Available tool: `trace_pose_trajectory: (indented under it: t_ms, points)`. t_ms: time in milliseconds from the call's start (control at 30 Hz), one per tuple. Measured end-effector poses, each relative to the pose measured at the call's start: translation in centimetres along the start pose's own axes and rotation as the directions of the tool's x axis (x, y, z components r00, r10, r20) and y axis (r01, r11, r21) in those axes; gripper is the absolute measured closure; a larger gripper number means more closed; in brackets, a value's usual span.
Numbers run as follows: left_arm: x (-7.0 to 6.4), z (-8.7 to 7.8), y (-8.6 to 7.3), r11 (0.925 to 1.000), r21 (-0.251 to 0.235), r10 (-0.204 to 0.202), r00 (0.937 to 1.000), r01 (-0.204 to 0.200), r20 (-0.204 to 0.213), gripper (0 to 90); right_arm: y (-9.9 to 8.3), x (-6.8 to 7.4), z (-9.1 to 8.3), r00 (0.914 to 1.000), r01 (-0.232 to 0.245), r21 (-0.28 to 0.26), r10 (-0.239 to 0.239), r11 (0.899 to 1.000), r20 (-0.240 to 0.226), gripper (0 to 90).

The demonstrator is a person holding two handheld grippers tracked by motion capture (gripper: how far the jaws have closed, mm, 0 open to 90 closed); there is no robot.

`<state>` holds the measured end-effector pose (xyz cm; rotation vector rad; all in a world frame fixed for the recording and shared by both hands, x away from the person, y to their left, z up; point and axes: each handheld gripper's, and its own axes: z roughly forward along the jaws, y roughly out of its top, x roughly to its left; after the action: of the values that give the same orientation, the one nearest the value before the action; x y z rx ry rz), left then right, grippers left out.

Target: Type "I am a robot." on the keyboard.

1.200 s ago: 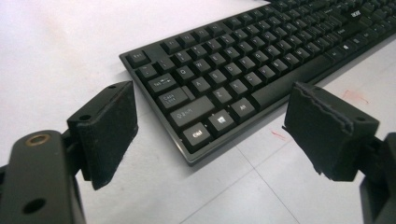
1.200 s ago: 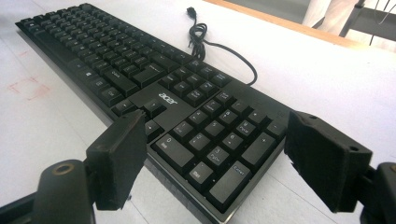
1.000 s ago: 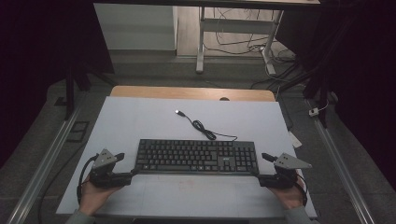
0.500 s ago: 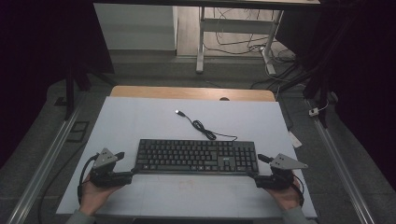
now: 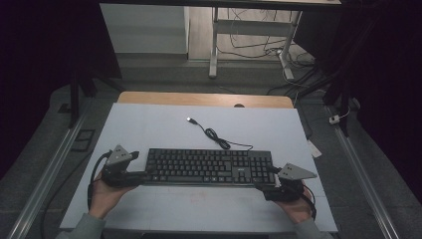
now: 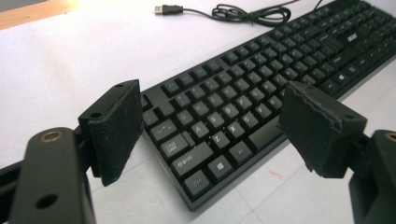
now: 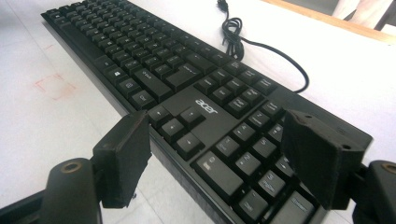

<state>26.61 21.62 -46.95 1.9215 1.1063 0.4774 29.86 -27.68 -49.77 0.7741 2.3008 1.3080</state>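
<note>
A black Acer keyboard lies flat on the white table top, its cable coiled behind it and ending in a USB plug. My left gripper is open at the keyboard's left end; in the left gripper view the keyboard has its near left corner between the spread pads. My right gripper is open at the right end, low by the front corner. There the number-pad end of the keyboard sits between its pads, with no contact visible.
The white table top has bare room behind and in front of the keyboard. A wooden strip runs along its far edge. A faint red square mark lies in front of the keyboard. A white tag hangs off the right edge.
My right gripper has slid left and slightly nearer, bringing its jaws around the keyboard's right front corner. The left gripper and the keyboard have stayed put.
</note>
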Motion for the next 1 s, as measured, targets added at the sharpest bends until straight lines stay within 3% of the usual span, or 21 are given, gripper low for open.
trace_pose_trajectory:
  t_ms: [133,367,667,767,800,900,933,967,1000]
  points:
    - [0.1,0.4,-0.2,0.9989,0.026,0.039,0.9992,-0.038,-0.006,22.6,0.9,0.4,1.0,0.9998,-0.010,0.002,0.010,1.000,-0.020,25.2]
    - [0.1,0.6,-0.3,0.9985,0.031,0.045,0.9986,-0.046,0.027,23.4,2.2,1.2,2.3,0.9992,-0.016,0.013,0.016,1.000,-0.036,27.0]
    - [-0.2,0.9,-0.2,0.9978,0.034,0.055,0.9974,-0.056,0.046,25.3,4.9,2.6,4.2,0.9969,0.028,0.004,-0.027,1.000,-0.074,38.9]
    - [-0.3,0.9,-0.3,0.9982,0.034,0.048,0.9976,-0.050,0.051,25.8,5.6,2.7,4.9,0.9952,0.036,0.005,-0.035,0.999,-0.091,50.3]
    - [-0.3,0.9,-0.3,0.9981,0.035,0.049,0.9974,-0.051,0.053,25.8,5.6,2.7,4.9,0.9952,0.036,0.005,-0.035,0.999,-0.091,50.3]
    - [-0.5,1.1,-0.4,0.9981,0.036,0.048,0.9971,-0.050,0.059,26.0,6.7,2.9,5.7,0.9960,0.015,0.008,-0.014,1.000,-0.088,65.3]
    - [-0.6,1.2,-0.4,0.9980,0.038,0.048,0.9971,-0.050,0.060,26.0,6.7,2.9,5.7,0.9960,0.015,0.008,-0.014,1.000,-0.088,65.3]
    - [-0.7,1.2,-0.4,0.9978,0.040,0.050,0.9968,-0.053,0.062,26.0,7.4,3.1,6.1,0.9959,0.014,0.014,-0.012,1.000,-0.089,73.1]
    - [-0.8,1.3,-0.4,0.9976,0.040,0.054,0.9966,-0.056,0.063,26.0,7.4,3.1,6.1,0.9959,0.014,0.014,-0.012,1.000,-0.089,73.1]
